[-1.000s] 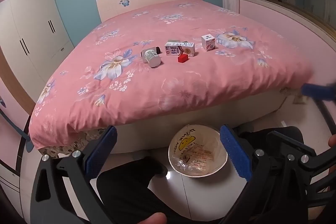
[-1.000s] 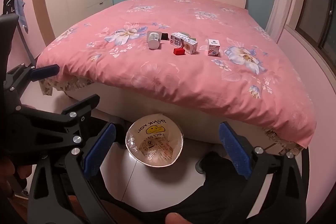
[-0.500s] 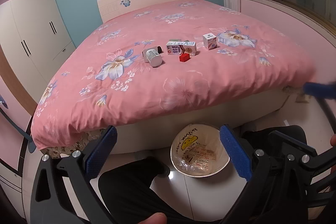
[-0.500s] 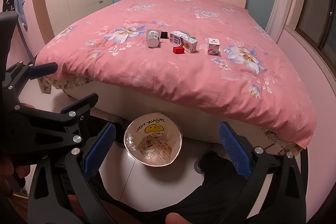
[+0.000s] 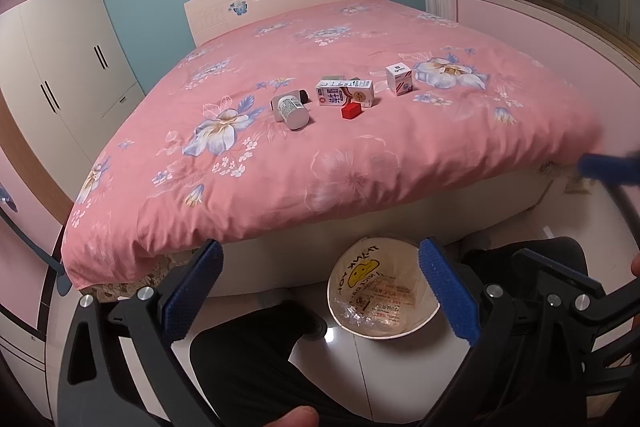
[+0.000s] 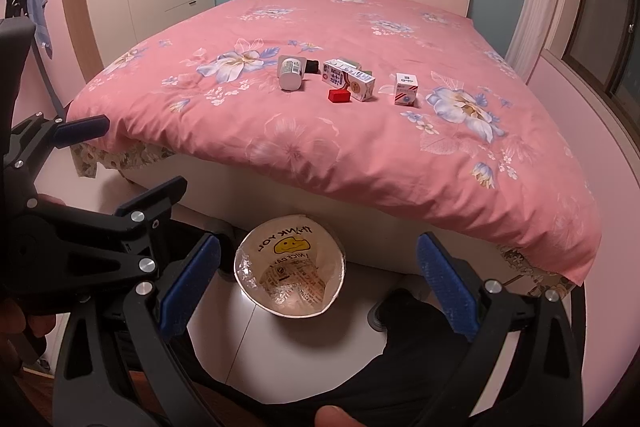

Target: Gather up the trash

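So both grippers are hanging low at the foot of the bed [image 6: 360, 155], fingers spread wide and holding nothing. The left gripper [image 5: 320, 291] and right gripper [image 6: 316, 287] each frame the trash bin [image 6: 290, 267], which sits on the floor right under the bed's edge with a yellow smiley bag lining it and some wrappers already inside.

The trash itself is all up on the pink floral blanket, roughly 12 o'clock from both sets of fingers and well apart from them. In the right wrist view: a white cup [image 6: 291, 71] tipped on its side at about 11 o'clock, its base facing the camera so its long axis runs away toward the headboard. There's a small dark thing just behind it that I can't make out. Then a milk carton [image 6: 349, 80] lying flat, long axis going left-right with a slight slant, a little red block [image 6: 339, 95] just in front of it, and a small white box [image 6: 406, 89] standing upright at about 1 o'clock.

My guess is nothing's been picked this round yet. The cup looks closer to the left gripper and the white box closer to the right, so each side could reach forward and up over the bed edge for its own item
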`<state>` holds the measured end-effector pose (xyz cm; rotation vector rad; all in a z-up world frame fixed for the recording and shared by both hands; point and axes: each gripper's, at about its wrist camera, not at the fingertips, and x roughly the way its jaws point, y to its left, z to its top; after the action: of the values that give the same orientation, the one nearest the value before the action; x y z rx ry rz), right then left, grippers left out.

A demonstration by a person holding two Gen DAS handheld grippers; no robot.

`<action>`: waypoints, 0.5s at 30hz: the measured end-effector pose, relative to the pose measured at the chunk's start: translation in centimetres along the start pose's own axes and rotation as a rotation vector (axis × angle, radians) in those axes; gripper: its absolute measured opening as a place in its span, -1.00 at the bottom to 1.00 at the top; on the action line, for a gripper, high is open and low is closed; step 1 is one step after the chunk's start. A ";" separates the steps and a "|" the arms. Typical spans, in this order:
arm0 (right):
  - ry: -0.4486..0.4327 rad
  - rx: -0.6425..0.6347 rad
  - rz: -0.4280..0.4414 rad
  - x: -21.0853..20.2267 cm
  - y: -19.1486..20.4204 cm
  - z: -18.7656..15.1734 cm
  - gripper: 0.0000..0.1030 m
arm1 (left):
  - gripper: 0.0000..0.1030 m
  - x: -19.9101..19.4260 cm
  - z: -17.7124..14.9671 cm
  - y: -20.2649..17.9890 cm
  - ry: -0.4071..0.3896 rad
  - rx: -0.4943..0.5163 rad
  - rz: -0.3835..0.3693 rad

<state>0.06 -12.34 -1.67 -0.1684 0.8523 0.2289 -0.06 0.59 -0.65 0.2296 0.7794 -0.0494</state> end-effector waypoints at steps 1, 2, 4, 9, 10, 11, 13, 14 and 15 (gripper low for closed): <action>-0.001 -0.002 -0.002 0.0 0.0 0.0 0.87 | 0.93 0.0 0.0 -0.1 0.000 0.000 -0.001; 0.000 -0.001 -0.002 0.0 0.0 0.0 0.87 | 0.93 0.0 0.0 -0.1 0.001 0.000 0.000; 0.000 -0.001 -0.001 0.1 -0.2 -0.1 0.87 | 0.93 0.0 0.0 -0.1 0.000 0.001 0.001; -0.001 -0.004 -0.005 0.1 0.0 0.0 0.87 | 0.93 0.1 0.0 -0.1 0.001 0.002 0.000; -0.001 -0.004 -0.005 0.1 -0.1 0.0 0.87 | 0.93 0.0 0.1 -0.2 0.000 0.001 0.001; 0.000 -0.004 -0.005 0.1 -0.1 0.0 0.87 | 0.93 0.1 0.1 -0.2 0.001 0.002 0.002; 0.000 -0.004 -0.005 0.1 0.0 0.0 0.87 | 0.93 0.0 0.1 -0.2 0.002 0.001 0.001; 0.000 -0.004 -0.006 0.1 -0.1 0.0 0.87 | 0.93 0.1 0.0 -0.1 0.003 0.001 0.002; 0.000 -0.005 -0.006 0.1 -0.1 0.0 0.87 | 0.93 0.1 0.1 -0.2 0.003 0.002 0.002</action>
<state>0.17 -12.44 -1.78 -0.1752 0.8515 0.2254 0.04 0.43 -0.71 0.2323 0.7822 -0.0476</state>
